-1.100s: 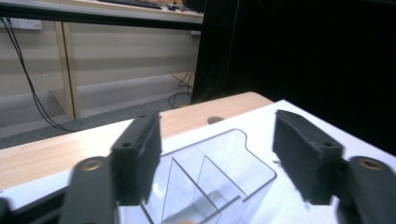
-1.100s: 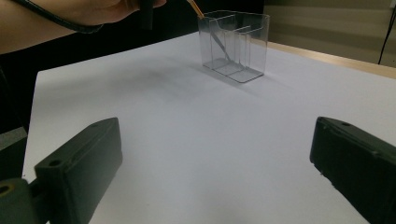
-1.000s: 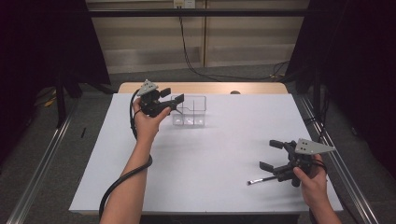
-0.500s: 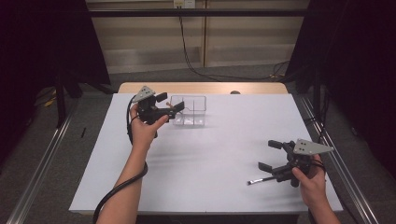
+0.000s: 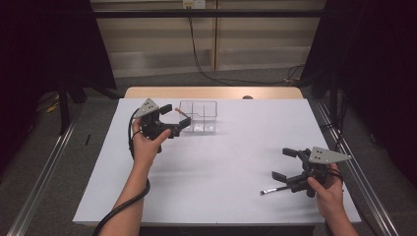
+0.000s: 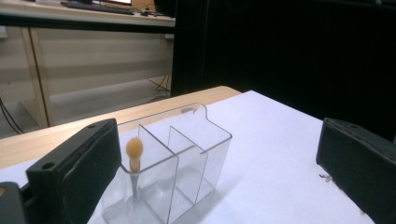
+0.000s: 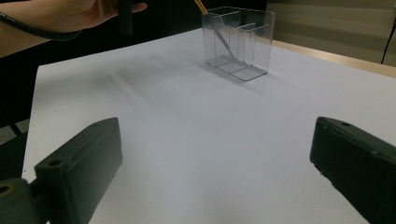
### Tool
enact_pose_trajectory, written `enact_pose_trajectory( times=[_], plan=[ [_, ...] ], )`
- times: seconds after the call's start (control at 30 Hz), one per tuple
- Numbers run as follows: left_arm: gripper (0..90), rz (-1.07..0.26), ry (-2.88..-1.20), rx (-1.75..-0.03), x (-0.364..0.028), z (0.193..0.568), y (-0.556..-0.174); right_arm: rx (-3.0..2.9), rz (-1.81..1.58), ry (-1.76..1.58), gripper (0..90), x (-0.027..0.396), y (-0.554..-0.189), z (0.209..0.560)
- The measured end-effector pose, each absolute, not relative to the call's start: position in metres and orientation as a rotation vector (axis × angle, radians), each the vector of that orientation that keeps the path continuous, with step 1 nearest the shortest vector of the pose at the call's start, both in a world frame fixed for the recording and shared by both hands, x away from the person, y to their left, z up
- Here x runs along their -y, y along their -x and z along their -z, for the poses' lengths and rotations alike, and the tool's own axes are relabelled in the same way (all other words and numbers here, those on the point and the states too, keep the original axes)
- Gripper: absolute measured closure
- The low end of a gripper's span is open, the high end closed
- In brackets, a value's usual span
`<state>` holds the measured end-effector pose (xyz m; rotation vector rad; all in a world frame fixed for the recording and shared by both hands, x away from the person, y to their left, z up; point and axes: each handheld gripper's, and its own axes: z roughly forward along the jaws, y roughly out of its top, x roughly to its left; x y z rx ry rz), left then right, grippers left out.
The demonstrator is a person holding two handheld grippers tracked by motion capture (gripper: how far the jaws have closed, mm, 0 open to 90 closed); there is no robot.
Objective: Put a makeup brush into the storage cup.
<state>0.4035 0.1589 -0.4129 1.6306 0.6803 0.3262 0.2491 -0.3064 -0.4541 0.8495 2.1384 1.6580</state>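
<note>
One brush (image 6: 134,154) inside clear organizer (image 6: 205,140)

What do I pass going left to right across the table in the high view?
Left gripper, jaws open → clear divided organizer with an orange-tipped brush leaning in its left end → small dark brush lying on the table → right gripper, jaws open.

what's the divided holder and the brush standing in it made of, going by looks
Divided holder: looks like clear, glossy hard plastic, maybe acrylic; the table shows through its walls and the edges catch light.
Brush: soft, fuzzy orange-tan tip, probably bristles, on a thin grey handle with a dull sheen, metal or plastic; hard to tell.
</note>
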Motion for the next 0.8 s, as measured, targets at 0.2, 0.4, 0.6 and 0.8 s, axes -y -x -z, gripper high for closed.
enact_pose_trajectory(
  times=[0.2,0.4,0.6,0.8],
  plan=[
    [0.0,-0.330,-1.637,-0.675,-0.165,0.416,-0.395,-2.142,-1.651,-0.845,2.0,0.306,-0.249,0.454],
    [0.0,-0.328,-1.645,-0.675,-0.170,0.421,-0.387,-2.141,-1.649,-0.842,1.9,0.306,-0.248,0.453],
    [0.0,-0.314,-1.650,-0.666,-0.172,0.423,-0.380,-2.140,-1.651,-0.842,2.0,0.306,-0.248,0.452],
    [0.0,-0.315,-1.658,-0.640,-0.175,0.427,-0.371,-2.135,-1.650,-0.847,2.0,0.308,-0.248,0.452]
  ],
)
